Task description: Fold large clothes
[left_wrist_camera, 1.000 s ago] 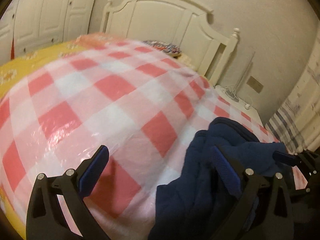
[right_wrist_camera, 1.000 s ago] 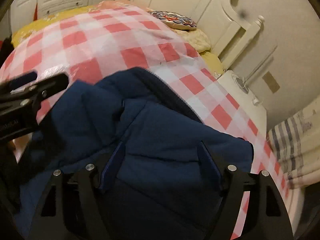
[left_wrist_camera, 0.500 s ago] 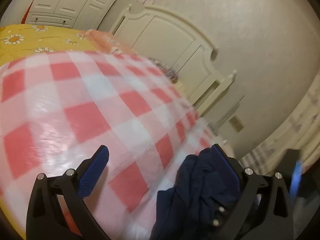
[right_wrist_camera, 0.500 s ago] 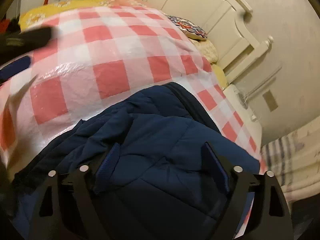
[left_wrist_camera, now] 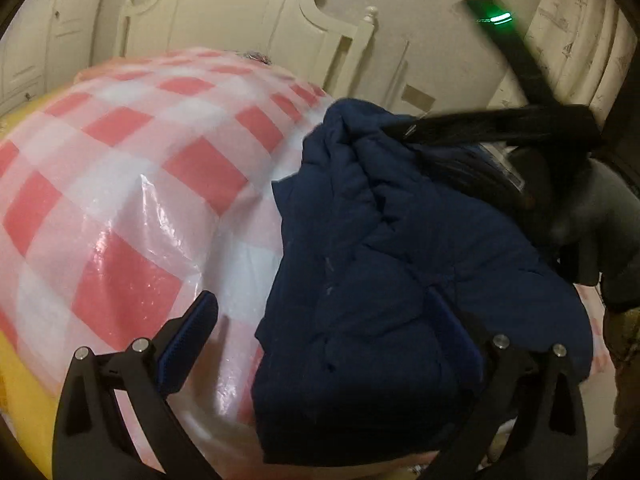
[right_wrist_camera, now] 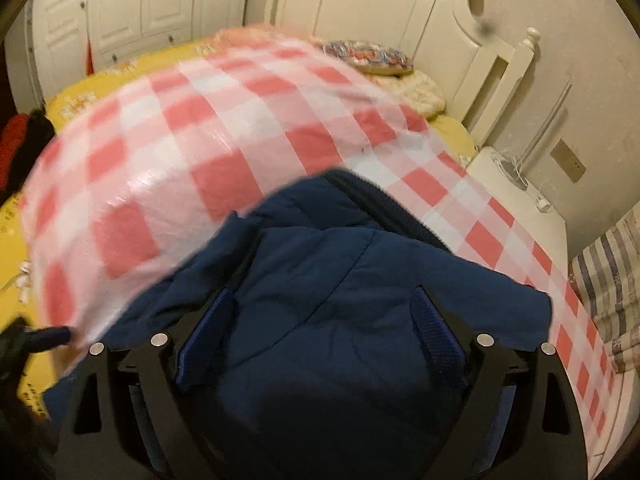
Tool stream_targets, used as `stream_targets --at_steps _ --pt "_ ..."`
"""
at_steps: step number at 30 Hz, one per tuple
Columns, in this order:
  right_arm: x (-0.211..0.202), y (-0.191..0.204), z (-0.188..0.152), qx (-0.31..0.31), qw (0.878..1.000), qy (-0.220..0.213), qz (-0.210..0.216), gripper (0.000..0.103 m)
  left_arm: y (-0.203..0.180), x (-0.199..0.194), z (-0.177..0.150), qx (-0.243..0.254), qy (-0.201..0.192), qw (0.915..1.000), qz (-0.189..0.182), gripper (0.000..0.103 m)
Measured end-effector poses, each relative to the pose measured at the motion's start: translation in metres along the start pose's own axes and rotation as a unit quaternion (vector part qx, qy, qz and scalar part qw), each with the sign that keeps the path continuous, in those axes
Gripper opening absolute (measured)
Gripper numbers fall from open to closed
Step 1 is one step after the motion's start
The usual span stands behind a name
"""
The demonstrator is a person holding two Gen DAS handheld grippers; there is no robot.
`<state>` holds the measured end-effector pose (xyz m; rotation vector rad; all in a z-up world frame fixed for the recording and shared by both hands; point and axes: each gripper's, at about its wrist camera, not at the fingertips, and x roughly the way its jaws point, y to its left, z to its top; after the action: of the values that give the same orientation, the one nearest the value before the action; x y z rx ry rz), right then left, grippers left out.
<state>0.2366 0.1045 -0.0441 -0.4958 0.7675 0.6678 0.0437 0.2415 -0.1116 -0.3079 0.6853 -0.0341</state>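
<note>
A navy blue padded jacket (left_wrist_camera: 400, 264) lies bunched on a red-and-white checked plastic sheet (left_wrist_camera: 132, 184) over the bed. My left gripper (left_wrist_camera: 328, 332) is open, its right finger against the jacket's left part and its left finger over the sheet. My right gripper (right_wrist_camera: 320, 332) is open above the jacket (right_wrist_camera: 340, 300), fingers spread over the fabric. The right gripper also shows in the left wrist view (left_wrist_camera: 500, 132), over the jacket's far edge. The jacket's lower part is hidden under both grippers.
A white headboard (right_wrist_camera: 400, 28) stands at the far end, with a patterned pillow (right_wrist_camera: 368, 54) before it. White wardrobe doors (right_wrist_camera: 140, 8) are at the left. A white nightstand (right_wrist_camera: 516, 192) and striped cloth (right_wrist_camera: 608, 280) are at the right. Yellow bedding (right_wrist_camera: 92, 92) shows beyond the sheet.
My left gripper has swung right and closer to the jacket, which now fills more of its view. My right gripper has pulled back a little over the jacket. Both stay open.
</note>
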Motion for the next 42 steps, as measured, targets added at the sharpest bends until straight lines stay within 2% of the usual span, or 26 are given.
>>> stream_targets --at_steps 3,6,9,11,12,14,16,18,21,23,27,29,32,33,35,40,42 --pt "-0.053 0.001 -0.007 0.0 0.998 -0.069 0.011 0.088 -0.01 -0.005 -0.006 0.034 -0.018 0.9988 0.03 0.101" --pt "-0.097 0.0 -0.027 0.013 0.994 -0.108 0.014 0.089 -0.01 -0.005 -0.007 0.029 -0.02 0.9988 0.033 0.101" --pt "-0.112 0.006 -0.052 0.01 0.994 -0.11 0.008 0.089 -0.005 -0.003 -0.004 0.023 -0.018 0.9992 0.027 0.101" --pt "-0.108 0.014 -0.073 -0.002 0.995 -0.103 -0.01 0.089 -0.005 -0.006 -0.004 0.022 -0.018 0.9992 0.029 0.101" --pt "-0.1 0.017 -0.081 -0.007 0.996 -0.092 -0.017 0.089 -0.005 -0.003 -0.003 0.021 -0.018 0.9992 0.03 0.101" --pt "-0.066 0.022 -0.097 -0.009 0.999 -0.032 -0.014 0.093 -0.005 -0.002 -0.002 0.022 -0.016 0.9991 0.033 0.101" --pt "-0.057 0.018 -0.109 0.005 0.999 -0.051 0.005 0.095 -0.005 -0.001 -0.004 0.022 -0.015 0.9992 0.03 0.101" --pt "-0.058 0.012 -0.107 0.014 0.999 -0.045 0.021 0.095 -0.004 0.0 -0.004 0.02 -0.016 0.9992 0.031 0.101" --pt "-0.064 0.02 -0.104 -0.003 0.999 -0.038 -0.003 0.094 -0.004 0.0 -0.003 0.022 -0.015 0.9991 0.032 0.101" --pt "-0.076 0.024 -0.102 -0.012 0.999 -0.041 -0.004 0.094 -0.004 -0.002 -0.004 0.022 -0.015 0.9992 0.031 0.101" --pt "-0.122 0.012 -0.109 0.015 0.995 -0.1 0.007 0.094 -0.002 -0.001 -0.004 0.018 -0.016 0.9994 0.025 0.101" --pt "-0.132 0.007 -0.118 0.027 0.992 -0.121 0.003 0.094 0.0 -0.001 -0.004 0.011 -0.015 0.9997 0.018 0.101" --pt "-0.115 0.006 -0.134 0.041 0.993 -0.108 0.013 0.096 0.001 -0.001 -0.004 0.009 -0.015 0.9997 0.015 0.101" --pt "-0.09 0.009 -0.145 0.044 0.996 -0.069 0.022 0.097 0.001 -0.001 -0.004 0.008 -0.014 0.9997 0.016 0.101" --pt "-0.081 0.016 -0.16 0.044 0.993 -0.111 0.01 0.099 0.001 0.0 -0.005 0.008 -0.012 0.9997 0.018 0.101" --pt "-0.085 0.013 -0.152 0.046 0.995 -0.083 0.01 0.099 0.008 -0.001 -0.001 -0.014 0.007 0.9998 -0.012 0.101" --pt "-0.096 0.007 -0.148 0.057 0.995 -0.074 0.032 0.099 0.022 -0.004 0.007 -0.053 0.03 0.9964 -0.06 0.101"
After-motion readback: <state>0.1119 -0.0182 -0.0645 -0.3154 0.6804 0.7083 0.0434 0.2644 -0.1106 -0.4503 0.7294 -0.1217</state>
